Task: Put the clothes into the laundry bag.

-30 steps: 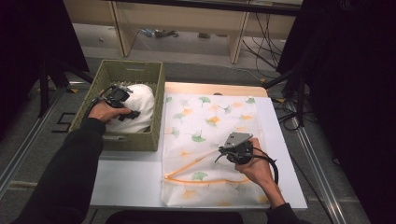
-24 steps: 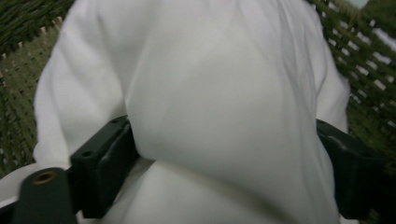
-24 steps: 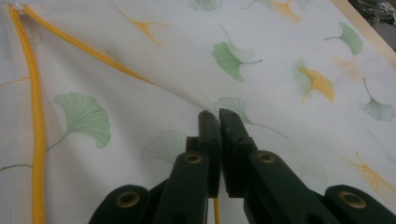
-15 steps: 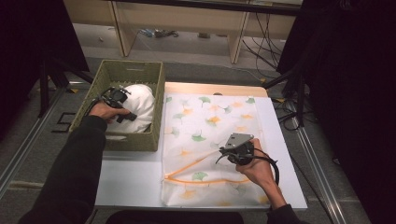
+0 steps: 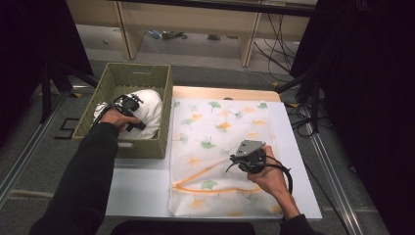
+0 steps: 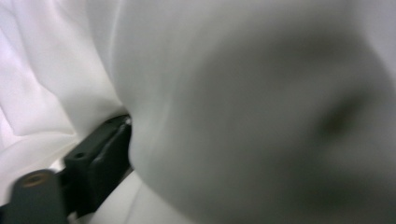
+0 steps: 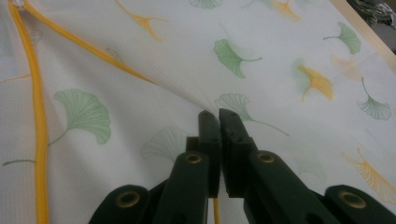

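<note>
L gripper [image 5: 128, 108] down in green woven basket [image 5: 108, 85] at table's L side, buried in white cloth bundle [image 5: 147, 105]; one jaw visible in left gripper view, cloth pressed against it, open/shut can't tell. R gripper [image 7: 218, 119] w/ jaws closed, pinching leaf-print mesh bag [image 5: 220, 127] near its orange zipper [image 7: 39, 140]. Bag flat on white tabletop [image 5: 137, 191], just beside basket.

We see a soft white cloth bundle [image 5: 147, 110] with smooth folds, lying in a rough woven green basket [image 5: 161, 93]. At three o'clock from it lies a thin mesh bag with leaf prints [image 5: 220, 127], matt, on a smooth white table top [image 5: 137, 191]. The right gripper's black jaws look like matt plastic.
</note>
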Available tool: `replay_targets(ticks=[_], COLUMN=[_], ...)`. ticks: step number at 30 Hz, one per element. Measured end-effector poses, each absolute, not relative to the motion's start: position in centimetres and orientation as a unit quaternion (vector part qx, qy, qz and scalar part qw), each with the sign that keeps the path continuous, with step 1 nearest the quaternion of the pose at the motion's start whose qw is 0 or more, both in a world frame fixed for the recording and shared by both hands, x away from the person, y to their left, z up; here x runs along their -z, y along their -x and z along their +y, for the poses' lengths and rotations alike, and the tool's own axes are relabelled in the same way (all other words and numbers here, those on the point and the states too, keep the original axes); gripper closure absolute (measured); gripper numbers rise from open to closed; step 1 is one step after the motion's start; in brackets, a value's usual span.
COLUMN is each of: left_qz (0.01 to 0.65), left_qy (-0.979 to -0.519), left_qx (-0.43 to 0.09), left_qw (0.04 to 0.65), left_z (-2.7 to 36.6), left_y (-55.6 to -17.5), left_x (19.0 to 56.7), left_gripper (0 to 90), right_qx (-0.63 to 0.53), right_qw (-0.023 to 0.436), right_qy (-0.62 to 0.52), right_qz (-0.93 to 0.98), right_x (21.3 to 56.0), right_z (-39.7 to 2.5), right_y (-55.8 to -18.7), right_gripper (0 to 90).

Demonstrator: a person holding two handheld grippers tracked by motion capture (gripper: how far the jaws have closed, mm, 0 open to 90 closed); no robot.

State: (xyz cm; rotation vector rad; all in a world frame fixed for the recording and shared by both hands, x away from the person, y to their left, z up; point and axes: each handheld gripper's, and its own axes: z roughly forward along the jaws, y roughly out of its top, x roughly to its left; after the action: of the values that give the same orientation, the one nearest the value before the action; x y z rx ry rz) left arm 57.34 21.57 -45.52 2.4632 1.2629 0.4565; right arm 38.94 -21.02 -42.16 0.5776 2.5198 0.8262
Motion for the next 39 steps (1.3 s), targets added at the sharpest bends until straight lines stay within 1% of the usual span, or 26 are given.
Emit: replay_targets(ticks=[1, 2, 4, 5, 6, 8, 9, 10, 12, 14, 17, 20, 21, 22, 24, 25, 27, 28, 29, 32, 35, 39], left_qz=[0.441, 0.438, 0.439, 0.443, 0.441, 0.444, 0.441, 0.436, 0.438, 0.450, 0.433, 0.432, 0.434, 0.435, 0.441, 0.447, 0.470, 0.478, 0.470, 0.487, 0.493, 0.514], left_qy=[-0.868, -0.870, -0.871, -0.868, -0.869, -0.868, -0.870, -0.872, -0.871, -0.864, -0.873, -0.874, -0.873, -0.872, -0.869, -0.865, -0.850, -0.844, -0.848, -0.832, -0.818, -0.789], left_qx=[-0.158, -0.150, -0.132, -0.131, -0.127, -0.111, -0.106, -0.107, -0.105, -0.116, -0.123, -0.137, -0.136, -0.132, -0.120, -0.117, -0.114, -0.118, -0.121, -0.136, -0.147, -0.153], left_qw=[0.165, 0.168, 0.180, 0.181, 0.183, 0.191, 0.192, 0.195, 0.196, 0.195, 0.184, 0.177, 0.177, 0.179, 0.190, 0.197, 0.209, 0.214, 0.211, 0.229, 0.257, 0.298], left_z=[21.5, 21.5, 21.6, 21.7, 21.7, 21.6, 21.6, 21.7, 21.9, 21.9, 21.5, 21.3, 21.3, 21.4, 21.7, 22.1, 22.8, 22.7, 22.9, 23.1, 23.4, 24.3], left_y=[-57.3, -57.4, -57.4, -57.4, -57.3, -57.1, -57.0, -57.0, -57.1, -57.3, -57.2, -57.3, -57.3, -57.3, -57.4, -57.4, -57.6, -57.5, -57.6, -57.4, -57.2, -56.9], left_x=[45.6, 45.7, 45.6, 45.5, 45.5, 45.2, 45.1, 45.0, 45.0, 45.2, 45.4, 45.7, 45.7, 45.6, 45.4, 45.2, 44.9, 44.7, 44.5, 43.6, 42.4, 40.8], left_gripper=[7.3, 8.9, 27.5, 35.5, 41.1, 49.2, 51.6, 52.5, 52.7, 51.1, 45.0, 35.3, 34.7, 35.9, 49.5, 54.3, 59.5, 61.1, 61.6, 63.7, 64.1, 64.4], right_qx=[-0.297, -0.298, -0.296, -0.295, -0.295, -0.299, -0.299, -0.296, -0.301, -0.300, -0.295, -0.300, -0.301, -0.297, -0.298, -0.297, -0.298, -0.297, -0.298, -0.299, -0.299, -0.303], right_qw=[0.216, 0.213, 0.210, 0.207, 0.207, 0.211, 0.212, 0.206, 0.211, 0.217, 0.207, 0.212, 0.211, 0.211, 0.209, 0.209, 0.208, 0.207, 0.207, 0.207, 0.205, 0.216], right_qy=[-0.205, -0.208, -0.208, -0.208, -0.207, -0.208, -0.207, -0.206, -0.210, -0.205, -0.207, -0.213, -0.211, -0.205, -0.208, -0.206, -0.209, -0.205, -0.210, -0.206, -0.207, -0.202], right_qz=[0.907, 0.907, 0.908, 0.909, 0.909, 0.907, 0.907, 0.910, 0.906, 0.906, 0.909, 0.905, 0.906, 0.908, 0.908, 0.909, 0.908, 0.909, 0.908, 0.908, 0.909, 0.906], right_x=[42.1, 42.2, 42.1, 42.1, 42.1, 42.1, 42.1, 42.0, 42.1, 42.0, 42.0, 42.1, 42.1, 41.9, 42.0, 42.0, 42.0, 42.0, 42.0, 42.0, 42.0, 42.1], right_z=[-21.0, -21.0, -21.1, -21.1, -21.1, -21.0, -21.0, -21.1, -21.2, -21.2, -21.1, -21.1, -21.1, -21.2, -21.2, -21.2, -21.2, -21.2, -21.2, -21.3, -21.3, -21.3], right_y=[-38.9, -38.9, -39.0, -39.0, -39.0, -38.9, -38.9, -39.0, -39.0, -39.0, -38.9, -38.9, -38.9, -38.9, -38.9, -38.9, -38.8, -38.9, -38.9, -39.0, -39.0, -39.1], right_gripper=[89.2, 89.2, 89.2, 89.2, 89.2, 89.2, 89.2, 89.2, 89.2, 89.3, 89.3, 89.2, 89.2, 89.2, 89.2, 89.2, 89.3, 89.3, 89.3, 89.3, 89.3, 89.3])
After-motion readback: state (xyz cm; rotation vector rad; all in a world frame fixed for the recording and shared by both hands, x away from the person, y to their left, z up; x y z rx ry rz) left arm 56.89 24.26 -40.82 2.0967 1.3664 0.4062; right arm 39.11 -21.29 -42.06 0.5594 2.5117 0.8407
